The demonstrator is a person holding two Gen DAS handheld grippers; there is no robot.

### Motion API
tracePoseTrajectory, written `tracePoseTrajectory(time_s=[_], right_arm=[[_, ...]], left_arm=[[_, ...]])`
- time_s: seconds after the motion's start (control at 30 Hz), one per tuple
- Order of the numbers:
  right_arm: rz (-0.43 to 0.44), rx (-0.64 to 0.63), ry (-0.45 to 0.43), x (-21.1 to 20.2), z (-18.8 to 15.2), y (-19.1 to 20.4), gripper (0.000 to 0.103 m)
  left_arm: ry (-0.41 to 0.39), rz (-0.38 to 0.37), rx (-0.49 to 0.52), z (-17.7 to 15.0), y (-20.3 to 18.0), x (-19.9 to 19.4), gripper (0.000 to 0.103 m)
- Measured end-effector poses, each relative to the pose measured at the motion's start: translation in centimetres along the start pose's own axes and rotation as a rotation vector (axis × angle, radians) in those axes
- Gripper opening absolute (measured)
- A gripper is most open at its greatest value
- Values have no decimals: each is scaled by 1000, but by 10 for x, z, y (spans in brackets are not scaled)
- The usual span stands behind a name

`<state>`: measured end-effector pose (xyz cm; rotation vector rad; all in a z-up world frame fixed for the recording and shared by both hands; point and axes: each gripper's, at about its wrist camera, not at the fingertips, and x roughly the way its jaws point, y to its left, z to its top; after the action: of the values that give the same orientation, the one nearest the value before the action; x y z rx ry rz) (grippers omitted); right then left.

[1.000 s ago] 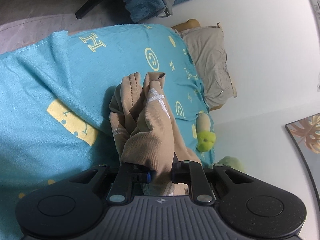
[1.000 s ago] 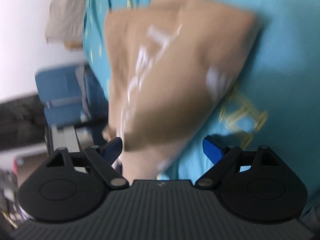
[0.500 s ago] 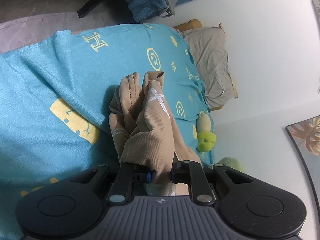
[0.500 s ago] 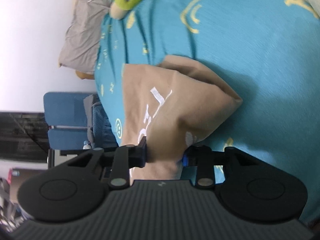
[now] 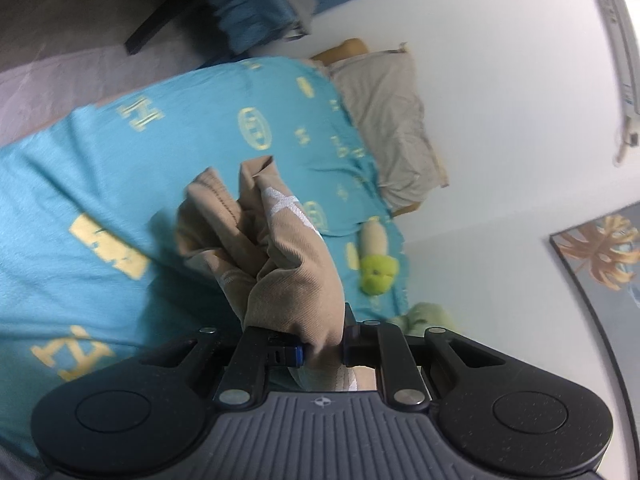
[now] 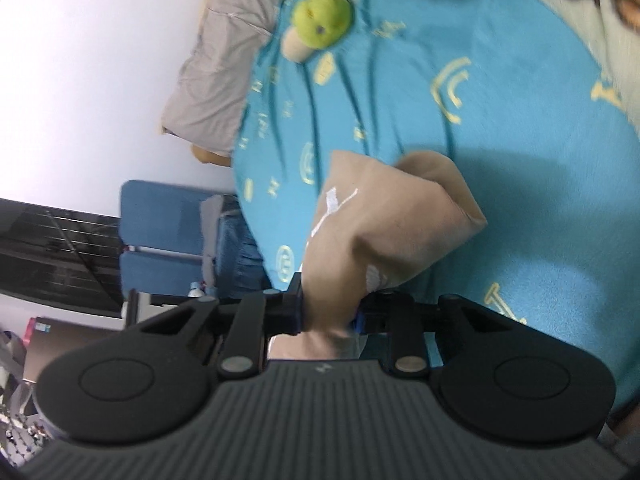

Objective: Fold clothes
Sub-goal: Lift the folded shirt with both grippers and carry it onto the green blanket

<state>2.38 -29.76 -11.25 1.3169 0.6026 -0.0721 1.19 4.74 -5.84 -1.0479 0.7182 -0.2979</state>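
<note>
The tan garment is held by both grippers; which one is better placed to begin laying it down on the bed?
Probably the left gripper: its view shows more of the tan garment hanging bunched toward the blue bedspread. The right gripper is shut on a shorter corner.

Both grippers clamped (left (image 5: 322,350), right (image 6: 328,316))

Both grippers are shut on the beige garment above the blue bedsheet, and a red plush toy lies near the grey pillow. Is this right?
Nearly. The plush toy is green, not red, as the right wrist view shows. The rest holds: left gripper and right gripper are shut on the beige garment above the blue bedsheet, near the grey pillow.
</note>
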Motion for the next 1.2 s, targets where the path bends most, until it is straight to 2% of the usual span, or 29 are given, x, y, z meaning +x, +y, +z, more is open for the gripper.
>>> tracePoseTrajectory(time_s=[0.23, 0.4, 0.53, 0.63, 0.8, 0.87, 1.03, 1.13, 1.2], right_arm=[[66, -31, -59, -51, 29, 34, 26], [87, -54, -122, -90, 78, 57, 26], [118, -92, -212, -128, 135, 76, 26], [135, -118, -290, -163, 190, 90, 26], [120, -191, -463, -232, 287, 112, 26], [103, -221, -533, -258, 320, 116, 26], [18, -270, -660, -300, 369, 95, 26], [-57, -268, -694, -302, 381, 61, 26], [-100, -271, -676, -298, 376, 39, 26]], left_arm=[[11, -45, 80, -14, -82, -11, 16], [59, -82, 124, -33, -150, 16, 16], [100, -149, 176, -57, -223, 58, 16], [137, -223, 219, -83, -287, 100, 16], [246, -347, 247, -148, -399, 180, 16], [290, -384, 268, -177, -433, 214, 16], [376, -438, 376, -248, -491, 297, 16], [439, -428, 421, -277, -469, 316, 16], [482, -419, 449, -295, -451, 327, 17]])
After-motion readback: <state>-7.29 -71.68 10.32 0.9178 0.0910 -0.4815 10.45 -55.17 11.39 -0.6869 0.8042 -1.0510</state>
